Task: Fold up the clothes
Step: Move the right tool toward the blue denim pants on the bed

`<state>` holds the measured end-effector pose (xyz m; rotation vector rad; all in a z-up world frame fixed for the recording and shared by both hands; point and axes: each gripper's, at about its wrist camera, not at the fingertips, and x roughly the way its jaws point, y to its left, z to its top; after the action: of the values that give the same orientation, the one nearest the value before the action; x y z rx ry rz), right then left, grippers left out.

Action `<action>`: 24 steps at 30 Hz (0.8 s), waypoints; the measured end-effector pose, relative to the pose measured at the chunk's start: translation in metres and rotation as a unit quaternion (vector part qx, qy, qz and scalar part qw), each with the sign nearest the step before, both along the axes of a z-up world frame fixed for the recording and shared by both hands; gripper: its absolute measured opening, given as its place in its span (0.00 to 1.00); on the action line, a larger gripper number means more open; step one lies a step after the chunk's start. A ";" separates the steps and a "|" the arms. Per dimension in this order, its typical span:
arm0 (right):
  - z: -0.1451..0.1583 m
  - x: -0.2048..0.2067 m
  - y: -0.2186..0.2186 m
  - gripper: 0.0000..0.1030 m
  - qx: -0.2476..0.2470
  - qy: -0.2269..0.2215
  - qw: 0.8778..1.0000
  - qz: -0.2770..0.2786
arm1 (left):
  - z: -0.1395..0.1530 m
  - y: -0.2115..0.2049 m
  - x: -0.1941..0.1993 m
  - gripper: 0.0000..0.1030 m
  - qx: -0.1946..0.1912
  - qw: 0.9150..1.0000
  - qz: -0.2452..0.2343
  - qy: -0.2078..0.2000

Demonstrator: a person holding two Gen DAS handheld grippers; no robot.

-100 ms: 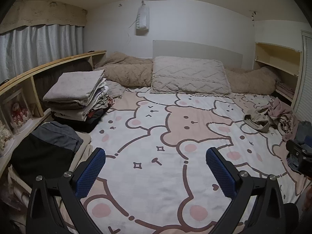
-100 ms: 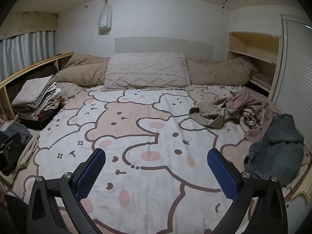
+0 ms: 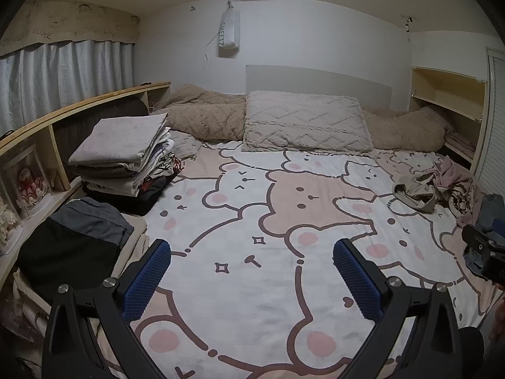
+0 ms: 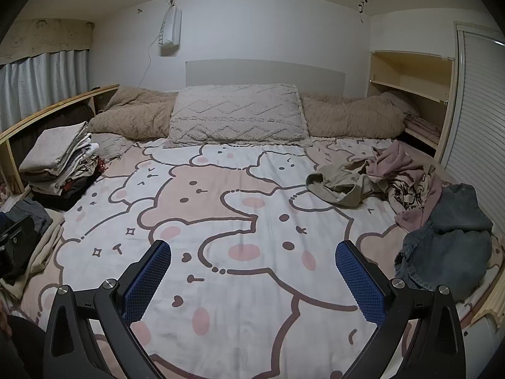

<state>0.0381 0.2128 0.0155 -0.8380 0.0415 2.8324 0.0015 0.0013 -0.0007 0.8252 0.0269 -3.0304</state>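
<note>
At the left of the right wrist view, a folded stack (image 4: 56,164) is sitting by the shelf. The left gripper (image 3: 252,279) and right gripper (image 4: 254,279) are hovering spread and empty over the bedsheet (image 4: 240,221). Unfolded clothes (image 4: 401,186) are lying at center right, jeans (image 4: 448,246) just below them.

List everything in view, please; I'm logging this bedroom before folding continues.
Folded stack: one, beige and white on dark, bed's left side.
Dark folded pile: one, black and grey, near left.
Unfolded heap: olive, pink, patterned, bed's right side.
Denim garment: one, blue-grey, near right.
Pillow: one, beige, at headboard.
Comforter: one, tan, behind pillow.
Bear blanket: one, pink and white, covering bed.
Curtain: grey, left.
Left gripper: open, empty.
Right gripper: open, empty.
</note>
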 end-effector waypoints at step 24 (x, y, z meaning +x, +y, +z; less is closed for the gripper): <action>-0.005 -0.004 0.003 1.00 -0.009 -0.001 1.000 -0.005 | -0.005 -0.004 -0.003 1.00 -0.001 1.000 0.013 -0.005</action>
<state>0.0336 0.2163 0.0104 -0.8422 0.0721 2.8258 -0.0011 -0.0029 -0.0056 0.8339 0.0336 -3.0004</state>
